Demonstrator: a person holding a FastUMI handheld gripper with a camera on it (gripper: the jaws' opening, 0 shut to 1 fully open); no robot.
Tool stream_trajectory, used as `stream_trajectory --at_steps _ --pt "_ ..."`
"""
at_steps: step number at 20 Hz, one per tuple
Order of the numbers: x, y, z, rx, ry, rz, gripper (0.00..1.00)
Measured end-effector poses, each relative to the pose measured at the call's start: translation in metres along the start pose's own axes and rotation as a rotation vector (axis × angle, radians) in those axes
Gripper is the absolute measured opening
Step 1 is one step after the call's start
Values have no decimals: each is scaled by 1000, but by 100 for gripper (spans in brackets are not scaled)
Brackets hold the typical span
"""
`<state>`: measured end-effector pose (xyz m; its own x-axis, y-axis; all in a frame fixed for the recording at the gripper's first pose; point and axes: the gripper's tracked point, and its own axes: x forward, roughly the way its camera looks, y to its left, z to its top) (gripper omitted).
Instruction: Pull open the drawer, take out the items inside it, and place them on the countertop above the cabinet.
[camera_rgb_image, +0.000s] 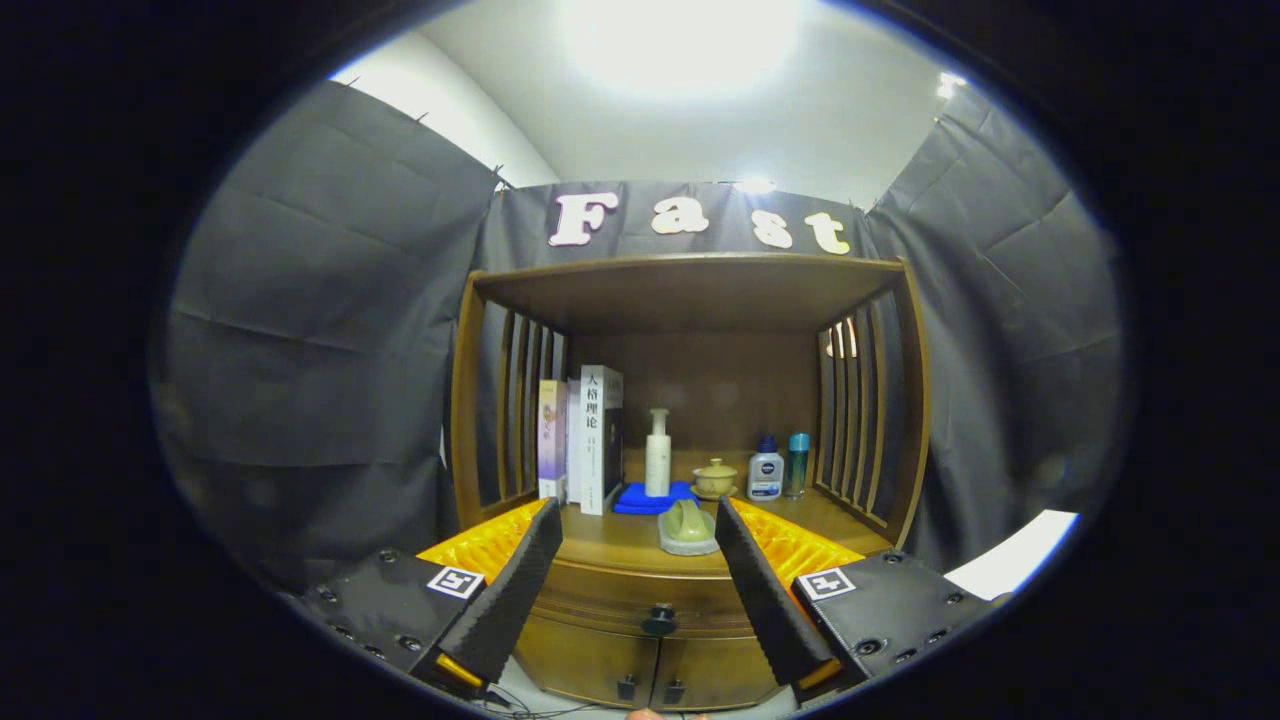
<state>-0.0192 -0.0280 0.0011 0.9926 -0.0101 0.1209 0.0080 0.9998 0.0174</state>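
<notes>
Drawer (640, 590) sits flush in the wooden cabinet (690, 300), shut, its dark knob (659, 620) facing the claw (640, 580); whether anything lies inside cannot be seen, so this fits either a drawer yet to be emptied or one closed again; the worktop (610, 545) above it carries books (590, 440) stood against the left slats, a blue cloth (650, 498) under a white pump bottle (657, 455), a lidded cup (715, 478), two small bottles (778, 468) and a pale green item (686, 528) near the front edge; the claw hangs spread wide, holding nothing, fingers framing the knob as if lined up for it.
</notes>
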Motion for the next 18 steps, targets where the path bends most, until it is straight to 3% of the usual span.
stream_trajectory --at_steps 7,13,18 --pt "-30 -18 57 92 -52 -27 97" --pt "-37 -19 71 146 -50 -20 97" --pt "-39 -17 68 91 -63 -9 97"
